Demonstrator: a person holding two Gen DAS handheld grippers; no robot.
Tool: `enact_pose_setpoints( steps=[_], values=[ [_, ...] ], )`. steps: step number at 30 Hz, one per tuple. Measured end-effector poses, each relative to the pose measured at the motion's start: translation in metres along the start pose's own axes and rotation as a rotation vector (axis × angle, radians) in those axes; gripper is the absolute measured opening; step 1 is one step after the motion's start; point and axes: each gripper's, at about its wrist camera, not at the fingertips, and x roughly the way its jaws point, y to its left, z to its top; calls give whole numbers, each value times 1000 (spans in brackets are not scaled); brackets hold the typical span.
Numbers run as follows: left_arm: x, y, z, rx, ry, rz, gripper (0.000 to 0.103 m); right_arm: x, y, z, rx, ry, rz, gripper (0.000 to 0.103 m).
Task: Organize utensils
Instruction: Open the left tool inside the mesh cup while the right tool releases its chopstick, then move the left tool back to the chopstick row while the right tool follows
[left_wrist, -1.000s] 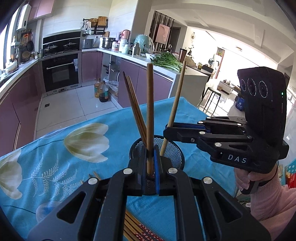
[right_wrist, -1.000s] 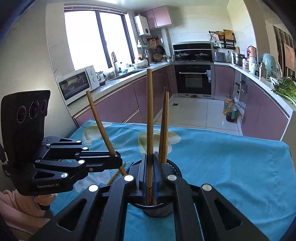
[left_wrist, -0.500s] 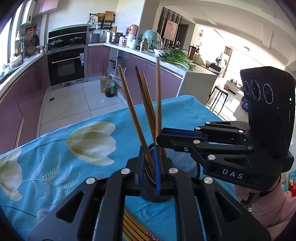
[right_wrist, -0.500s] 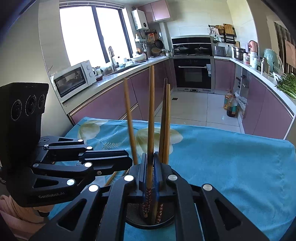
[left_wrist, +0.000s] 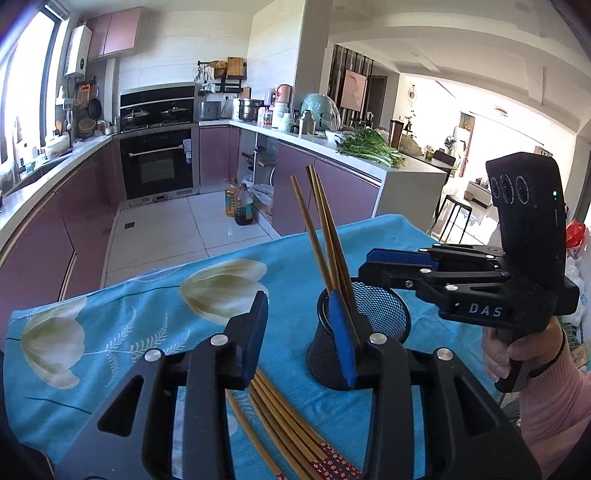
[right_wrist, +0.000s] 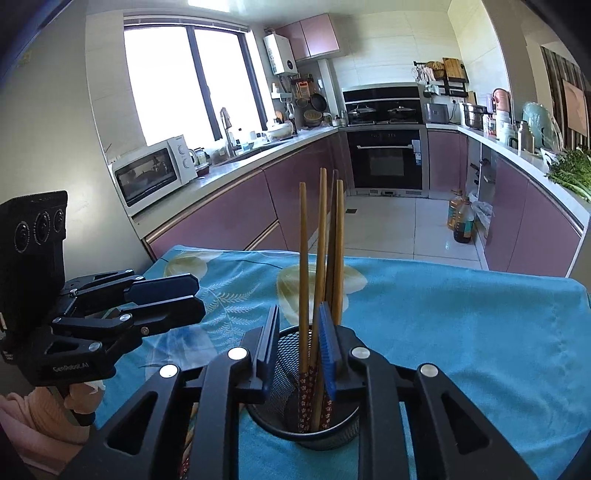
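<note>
Standing up in the black mesh cup (left_wrist: 364, 325) are four chopsticks (right_wrist: 321, 258), leaning a little but pointing up. The cup sits on the table (right_wrist: 461, 325), which has a blue cloth with pale flowers.

The left tongs (left_wrist: 301, 332) are opening now, and nothing is pinched between their blue pads. The cup is just to the right of them, partly behind their right finger. The right tongs (right_wrist: 301, 343) are opening too. They hang right over the cup's near rim, and the standing sticks rise through the gap between the pads, but the pads do not seem to press on any stick.

More chopsticks (left_wrist: 284, 432) still lie flat on the table. They are just under and in front of the left tongs, side by side in a small bunch. Their long way runs from near the left finger down toward the lower right, with the red patterned ends closest to the camera.

So the flat sticks look like the next job. The left tongs are much nearer to them than the right tongs are. To pick one up, the left tongs would need to dip down and close across a stick, not along it. The sticks touch each other, so grabbing just one could be tricky.
</note>
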Motion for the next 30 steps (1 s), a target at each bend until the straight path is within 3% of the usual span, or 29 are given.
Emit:
enact_pose_setpoints(
  steps=[6,13,20,30],
  values=[
    [-28,14,-28,4,-5,47,44,-30,32,-17,-91,-31,114,40],
    [-17,30,-84,-40,153,66,44,4,62,-60,-139,137,173,40],
    [9,27,-121,-71,263,79,44,51,59,-89,-69,275,121,39],
    [25,34,-124,-89,324,109,40,66,59,-98,-31,302,67,32]
  ],
)
